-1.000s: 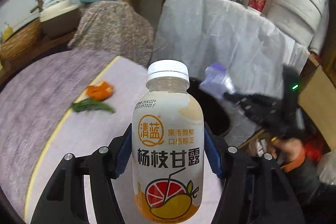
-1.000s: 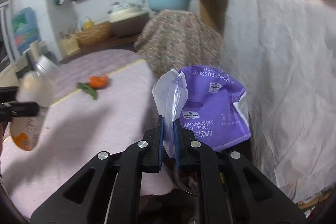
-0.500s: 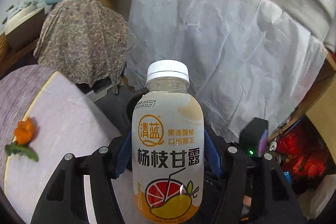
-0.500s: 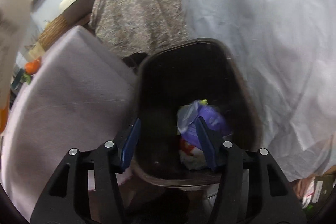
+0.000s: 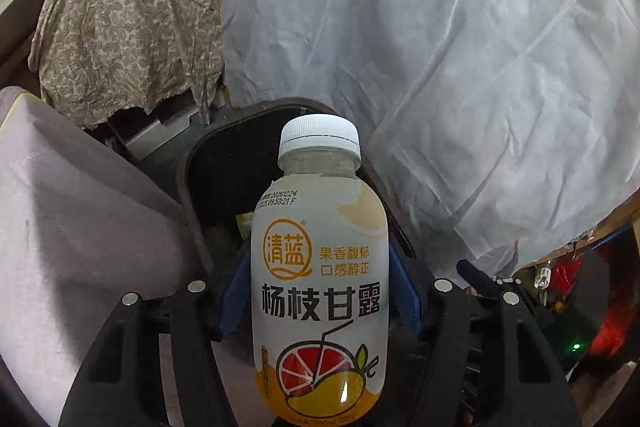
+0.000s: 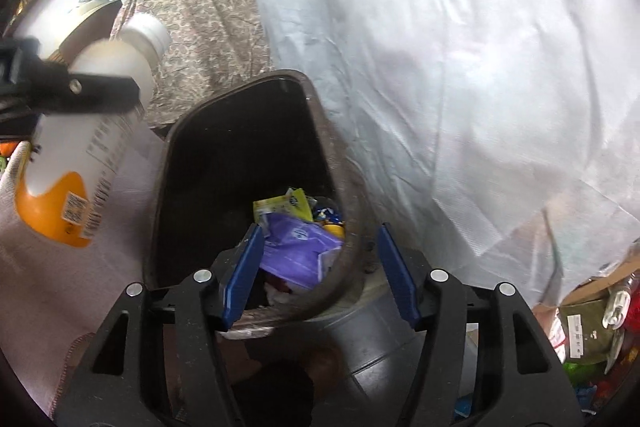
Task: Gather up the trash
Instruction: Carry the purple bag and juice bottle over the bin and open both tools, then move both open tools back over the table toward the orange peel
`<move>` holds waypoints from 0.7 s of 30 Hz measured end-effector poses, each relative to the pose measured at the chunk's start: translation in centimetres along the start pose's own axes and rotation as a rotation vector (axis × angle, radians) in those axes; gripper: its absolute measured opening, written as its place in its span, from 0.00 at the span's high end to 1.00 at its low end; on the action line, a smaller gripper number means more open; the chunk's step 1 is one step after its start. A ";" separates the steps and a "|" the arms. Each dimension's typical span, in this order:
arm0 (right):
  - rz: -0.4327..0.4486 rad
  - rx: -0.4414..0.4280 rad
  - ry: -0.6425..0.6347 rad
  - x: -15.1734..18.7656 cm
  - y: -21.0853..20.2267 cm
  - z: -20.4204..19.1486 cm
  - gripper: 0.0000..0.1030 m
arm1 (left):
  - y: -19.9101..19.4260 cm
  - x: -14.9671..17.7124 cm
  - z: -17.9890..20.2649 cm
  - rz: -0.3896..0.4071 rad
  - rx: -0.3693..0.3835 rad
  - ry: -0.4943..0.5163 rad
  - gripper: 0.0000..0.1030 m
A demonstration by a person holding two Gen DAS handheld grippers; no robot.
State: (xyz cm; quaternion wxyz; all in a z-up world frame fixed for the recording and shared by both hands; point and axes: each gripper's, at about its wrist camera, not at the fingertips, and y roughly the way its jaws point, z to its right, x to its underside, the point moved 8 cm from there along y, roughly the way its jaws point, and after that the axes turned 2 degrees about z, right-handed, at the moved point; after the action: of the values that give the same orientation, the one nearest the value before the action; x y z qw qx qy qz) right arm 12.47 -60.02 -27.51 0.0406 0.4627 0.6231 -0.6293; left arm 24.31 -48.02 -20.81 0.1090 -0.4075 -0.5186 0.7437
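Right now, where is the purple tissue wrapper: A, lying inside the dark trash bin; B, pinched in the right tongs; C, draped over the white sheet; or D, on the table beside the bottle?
A: the purple tissue wrapper lies inside the dark trash bin with other litter, free of the right tongs, which are opening with nothing between the pads.

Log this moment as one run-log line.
left tool: shut on bottle, above bin | right tool: empty, jaws opening over bin | purple packet: in bin | next: likely drop bottle

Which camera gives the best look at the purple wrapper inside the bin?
The right wrist view: the purple wrapper lies in plain sight inside the bin. In the left wrist view the bottle blocks the bin's inside, so it doesn't show.
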 end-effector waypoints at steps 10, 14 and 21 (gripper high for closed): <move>0.003 -0.001 -0.009 0.0 -0.7 -0.2 0.40 | -3.4 -0.6 0.9 0.086 0.060 -0.027 0.22; 0.019 -0.022 -0.014 -0.4 -1.7 -1.4 0.40 | -6.5 0.2 1.0 0.130 0.069 0.008 0.22; 0.075 -0.122 -0.083 -2.1 -4.9 -6.8 0.40 | -13.3 2.7 -1.9 0.245 0.049 0.029 0.18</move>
State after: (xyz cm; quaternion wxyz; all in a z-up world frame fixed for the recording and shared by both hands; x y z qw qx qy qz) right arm 14.25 -54.44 -21.16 0.1181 0.4560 0.6403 -0.6067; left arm 20.52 -39.32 -10.95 0.0350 -0.4757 -0.4449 0.7579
